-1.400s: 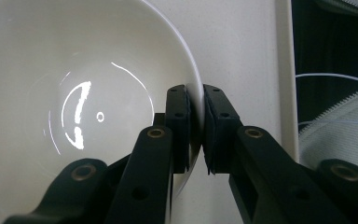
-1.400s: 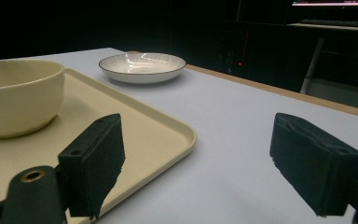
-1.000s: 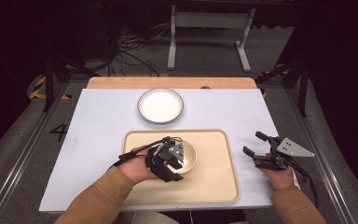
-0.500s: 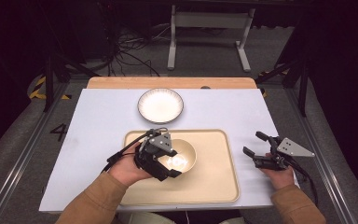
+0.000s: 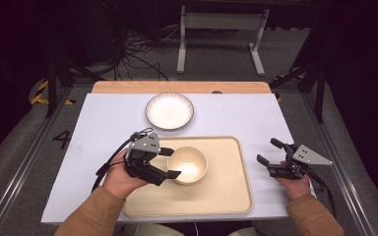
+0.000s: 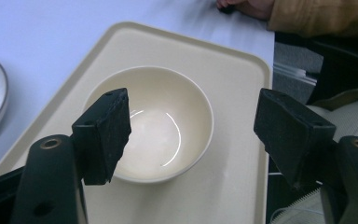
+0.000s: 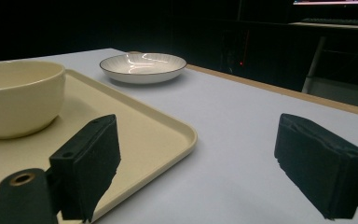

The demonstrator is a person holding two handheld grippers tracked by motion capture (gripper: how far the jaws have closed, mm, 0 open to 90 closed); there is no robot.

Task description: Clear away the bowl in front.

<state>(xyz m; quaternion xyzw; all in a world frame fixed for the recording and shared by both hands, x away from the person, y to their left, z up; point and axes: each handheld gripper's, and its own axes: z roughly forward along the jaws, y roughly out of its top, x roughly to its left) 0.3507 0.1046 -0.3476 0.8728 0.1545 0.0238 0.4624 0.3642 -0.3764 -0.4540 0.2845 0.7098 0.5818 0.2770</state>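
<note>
So my left gripper (image 5: 170, 162) sits wide open just beside the cream bowl (image 5: 189, 164) on the tray (image 5: 226, 196) — released, I'd judge — right gripper (image 5: 269, 152) parked wide too.

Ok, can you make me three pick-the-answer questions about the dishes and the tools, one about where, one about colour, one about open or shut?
1. Where does the bowl sit?
A. on the tray
B. on the plate
C. on the floor

2. What colour is the tray?
A. red
B. cream
C. green

3. How is the left tool?
A. shut on the bowl
B. shut on the plate
C. open, holding nothing

Answers:
1. A: the bowl stands upright inside the tray.
2. B: the tray is cream like the bowl, while the plate beyond it is white with a dark rim.
3. C: the left tool has its jaws spread apart, with the bowl between and below them in its own view.
</note>
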